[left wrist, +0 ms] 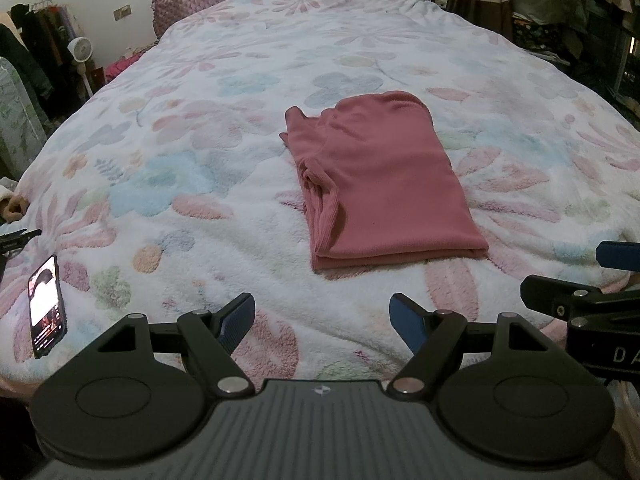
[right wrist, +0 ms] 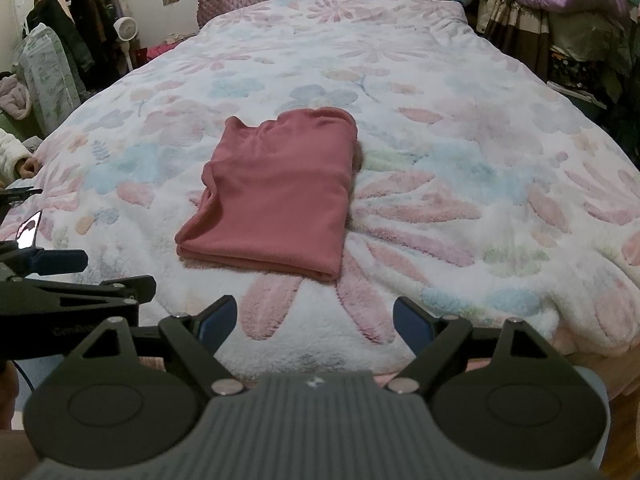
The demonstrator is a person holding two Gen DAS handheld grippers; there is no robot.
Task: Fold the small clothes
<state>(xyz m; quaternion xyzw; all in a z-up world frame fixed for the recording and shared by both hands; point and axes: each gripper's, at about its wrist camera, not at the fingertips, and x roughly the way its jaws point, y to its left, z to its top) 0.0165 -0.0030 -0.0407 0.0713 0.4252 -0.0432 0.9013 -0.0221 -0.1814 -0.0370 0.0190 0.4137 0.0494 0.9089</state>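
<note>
A pink garment (left wrist: 380, 184) lies folded into a neat rectangle on the bed (left wrist: 200, 140), near the middle of the flowered fleece blanket. The left hand-held gripper (left wrist: 322, 320) hovers short of it above the near edge, jaws spread wide and empty. The right hand-held gripper (right wrist: 316, 320) is likewise released, holding nothing. A lit phone (left wrist: 47, 307) rests on the blanket at the left.
</note>
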